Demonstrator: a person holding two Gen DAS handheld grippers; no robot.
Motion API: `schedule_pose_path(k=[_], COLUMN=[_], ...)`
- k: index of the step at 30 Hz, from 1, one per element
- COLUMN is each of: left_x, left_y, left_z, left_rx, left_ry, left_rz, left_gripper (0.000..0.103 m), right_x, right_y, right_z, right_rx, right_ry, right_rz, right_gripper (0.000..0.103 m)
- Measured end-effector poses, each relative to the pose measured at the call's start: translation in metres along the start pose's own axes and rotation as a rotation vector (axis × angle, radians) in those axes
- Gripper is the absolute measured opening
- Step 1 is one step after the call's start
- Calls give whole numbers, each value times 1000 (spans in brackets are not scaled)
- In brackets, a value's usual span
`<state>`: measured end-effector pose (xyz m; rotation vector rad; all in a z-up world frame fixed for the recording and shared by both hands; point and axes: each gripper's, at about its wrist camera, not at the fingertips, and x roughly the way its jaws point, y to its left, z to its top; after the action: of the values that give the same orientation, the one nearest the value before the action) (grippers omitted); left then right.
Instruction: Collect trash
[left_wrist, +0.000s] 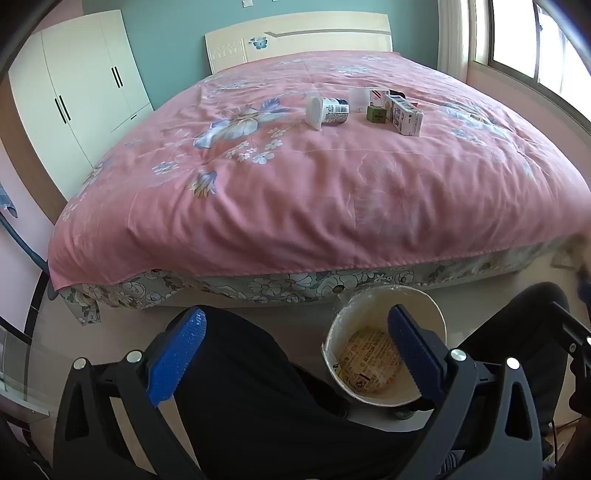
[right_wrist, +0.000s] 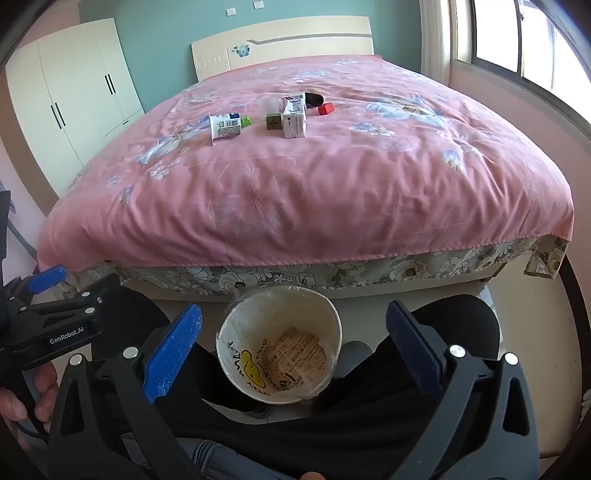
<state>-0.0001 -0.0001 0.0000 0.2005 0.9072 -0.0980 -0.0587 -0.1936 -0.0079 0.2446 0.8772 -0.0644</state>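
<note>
— Pink quilt (left_wrist: 314, 177) ahead of both your tools. Where is the trash?

— Far beyond your fingertips, mid-bed: a yogurt cup (right_wrist: 224, 126) on its side, a milk carton (right_wrist: 294, 123) upright, a small green cube (right_wrist: 273, 122) between them, a red block (right_wrist: 325, 109) past the carton.

— And the bin?

— A paper tub (right_wrist: 279, 339) sits on the floor between your knees. It shows between your right gripper (right_wrist: 293, 345) fingers, with a wrapper at its bottom. In the left view, the tub's rim (left_wrist: 384, 291) lies behind your left gripper's (left_wrist: 295, 349) right finger (left_wrist: 413, 350).

— How do my fingers stand?

— Both pairs are spread as wide as they go, and you hold nothing in either. Your left gripper also shows at the right view's left edge, hand (right_wrist: 22, 398) beneath it.
</note>
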Motion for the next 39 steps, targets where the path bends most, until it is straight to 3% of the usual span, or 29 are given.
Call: schedule_pose_path(k=[39], left_x=[2], left_y=[-1], left_z=[-2], left_rx=[1], left_ry=[-10], left_rz=[-5], left_gripper=[100], right_x=[6], right_y=[4], right_z=[-7], right_rx=[-14], right_ry=[18], right_rz=[4], right_gripper=[98])
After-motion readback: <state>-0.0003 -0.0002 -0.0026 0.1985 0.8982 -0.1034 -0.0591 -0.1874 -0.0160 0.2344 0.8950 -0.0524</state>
